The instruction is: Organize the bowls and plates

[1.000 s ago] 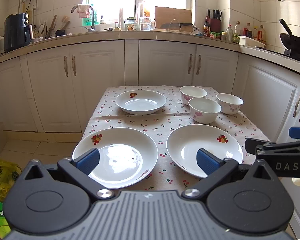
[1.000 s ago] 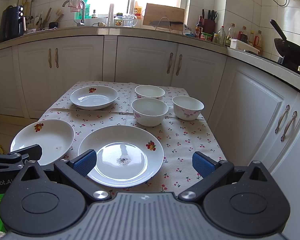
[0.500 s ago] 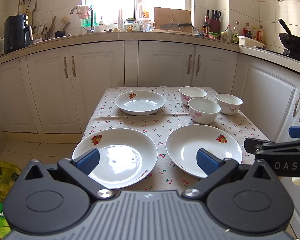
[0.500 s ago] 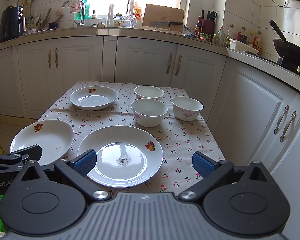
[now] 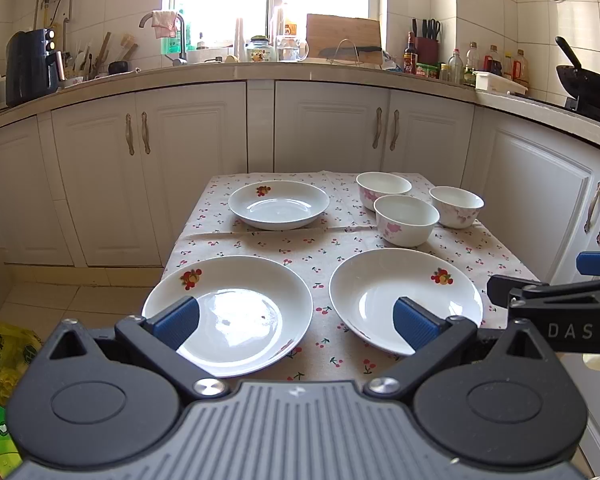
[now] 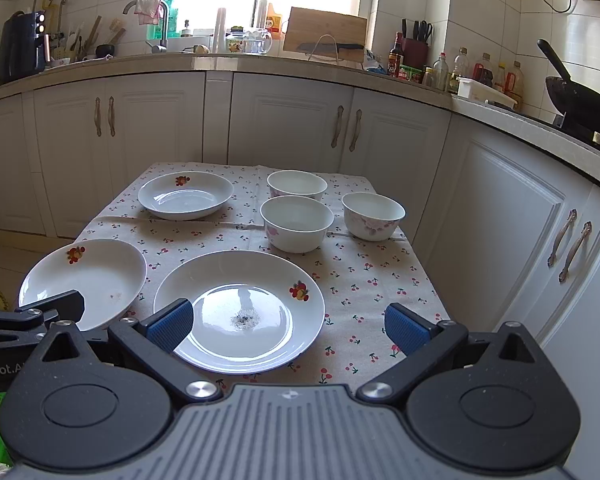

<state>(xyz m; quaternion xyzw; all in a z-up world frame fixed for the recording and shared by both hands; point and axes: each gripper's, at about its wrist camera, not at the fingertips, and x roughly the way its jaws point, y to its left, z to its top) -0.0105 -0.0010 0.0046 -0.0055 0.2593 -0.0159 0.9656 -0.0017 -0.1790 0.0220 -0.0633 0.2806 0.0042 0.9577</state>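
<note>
The left gripper (image 5: pixel 296 322) is wide open and holds nothing; it hangs over the near edge of the table (image 5: pixel 496 248), above the gap between two plates. The right gripper (image 6: pixel 286 326) is also spread wide and empty, at the near edge more to the right.

On the table, under a cloth with small cherries, the near left plate (image 5: pixel 236 304) lies at the near left corner and the near right plate (image 5: pixel 400 292) lies just beside it, not touching. The far plate (image 5: pixel 278 204) stands near the far edge, on the left side. Three bowls are grouped at the far right corner: the back bowl (image 5: pixel 382 186) by the far edge, the middle bowl (image 5: pixel 406 218) in front of it and very close, and the right bowl (image 5: pixel 456 205) near the right edge. All are upright and separate, none stacked.
</note>
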